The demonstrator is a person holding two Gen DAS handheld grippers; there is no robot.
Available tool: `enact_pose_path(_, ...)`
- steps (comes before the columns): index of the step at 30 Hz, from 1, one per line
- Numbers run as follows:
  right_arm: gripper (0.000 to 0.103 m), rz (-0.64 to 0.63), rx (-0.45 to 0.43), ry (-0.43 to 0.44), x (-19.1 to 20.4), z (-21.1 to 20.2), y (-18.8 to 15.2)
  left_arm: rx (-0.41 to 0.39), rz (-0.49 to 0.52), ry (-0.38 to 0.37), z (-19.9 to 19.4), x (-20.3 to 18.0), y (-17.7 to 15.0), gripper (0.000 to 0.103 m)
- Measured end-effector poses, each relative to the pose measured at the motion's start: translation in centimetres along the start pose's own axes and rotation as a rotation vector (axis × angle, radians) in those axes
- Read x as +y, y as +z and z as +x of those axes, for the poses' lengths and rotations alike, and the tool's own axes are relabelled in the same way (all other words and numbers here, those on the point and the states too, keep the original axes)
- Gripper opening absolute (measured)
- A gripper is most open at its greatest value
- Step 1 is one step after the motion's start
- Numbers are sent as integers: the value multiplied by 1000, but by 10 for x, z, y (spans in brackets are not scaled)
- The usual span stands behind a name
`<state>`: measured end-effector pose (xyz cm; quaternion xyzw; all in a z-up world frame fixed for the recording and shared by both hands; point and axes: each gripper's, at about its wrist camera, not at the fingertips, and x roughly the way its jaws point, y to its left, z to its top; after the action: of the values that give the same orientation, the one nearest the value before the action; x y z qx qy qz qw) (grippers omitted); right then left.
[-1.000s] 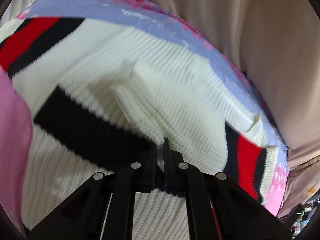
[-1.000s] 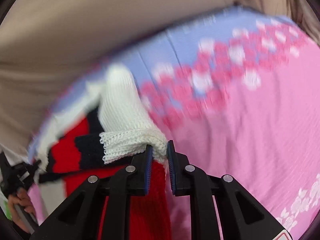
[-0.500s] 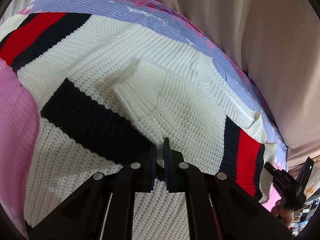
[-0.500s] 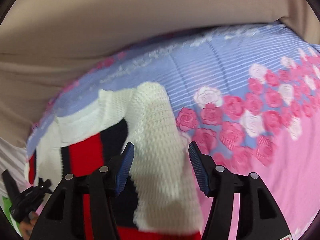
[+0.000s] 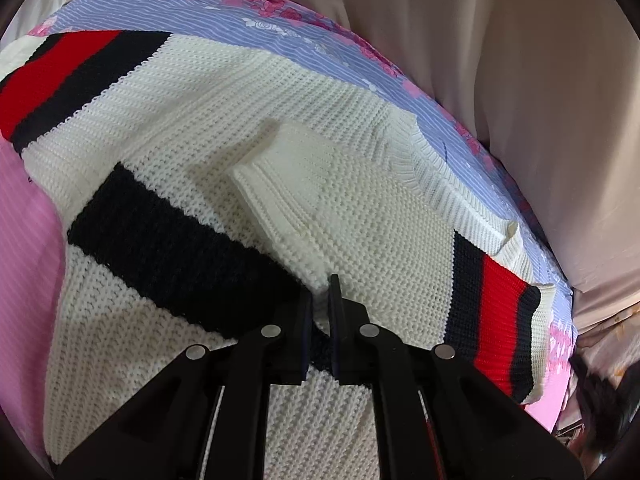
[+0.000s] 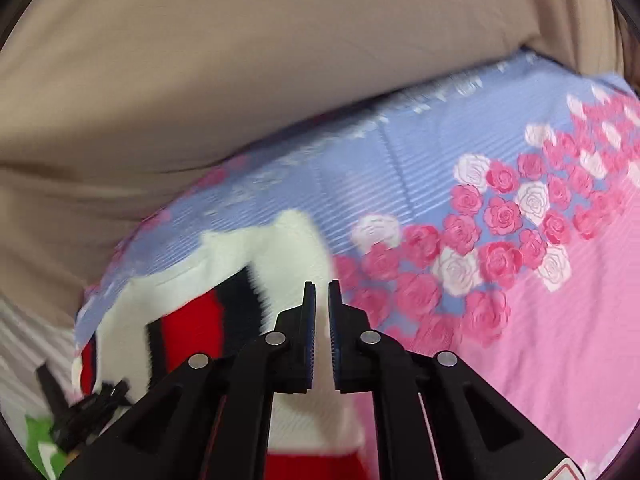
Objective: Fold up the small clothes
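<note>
Two black two-finger grippers work over one small white knitted sweater with red and dark navy stripes (image 5: 280, 128), which lies spread on a blue-and-pink rose-printed bedsheet (image 6: 520, 208) backed by beige cloth (image 6: 240, 60). The left gripper (image 5: 320, 304) is closed, and a fold of white knit shows in the narrow gap between its jaws, so it seems to pinch the sweater where a sleeve is laid across the body, its ribbed cuff (image 5: 260, 196) just ahead and to the left. The right gripper (image 6: 322, 304) has just been closing and its jaws now stand nearly together with nothing between them; the sweater's striped edge sits below and to its left. The risk, as I judge it, lies with the left pinch: any pull would drag the loose knit and undo the folded sleeve, and the right sleeve could slip sideways off the body.
</note>
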<state>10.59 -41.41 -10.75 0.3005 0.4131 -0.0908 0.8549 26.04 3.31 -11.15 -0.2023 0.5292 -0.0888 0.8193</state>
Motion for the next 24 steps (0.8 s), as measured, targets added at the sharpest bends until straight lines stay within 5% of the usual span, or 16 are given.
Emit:
enact_pose_path(4,4,-153,137,-87,22,27,-44,7,-29,-18,-5,5,0,8)
enact_pose_path(8,0,-90,173,-131,4,44,-50,-85,-141,-92,-48,44,15,9)
enact_pose_path(9,0,-98,160,-142,10,36,-46,-133,-182,-91,-64,65,24,9)
enact_pose_path(13,8,-224,103,-175,42,5,-47,-258,-428,8,-107,181,70,40)
enact_pose_path(18,14,-195,146,-141,49,-17,-76,-345,-709,165,-121,321,121,48)
enact_pose_path(21,24,-163,187,-148,59,-19,-98,-368,-804,156,-117,361,131,43)
enact_pose_path(22,24,-164,196,-155,62,-18,-103,-380,-812,156,-117,366,135,33)
enact_pose_path(23,24,-170,209,-162,65,-19,-110,-369,-807,154,-115,366,139,5)
enact_pose_path(24,24,-176,217,-165,69,-19,-113,-348,-785,136,-112,362,145,7)
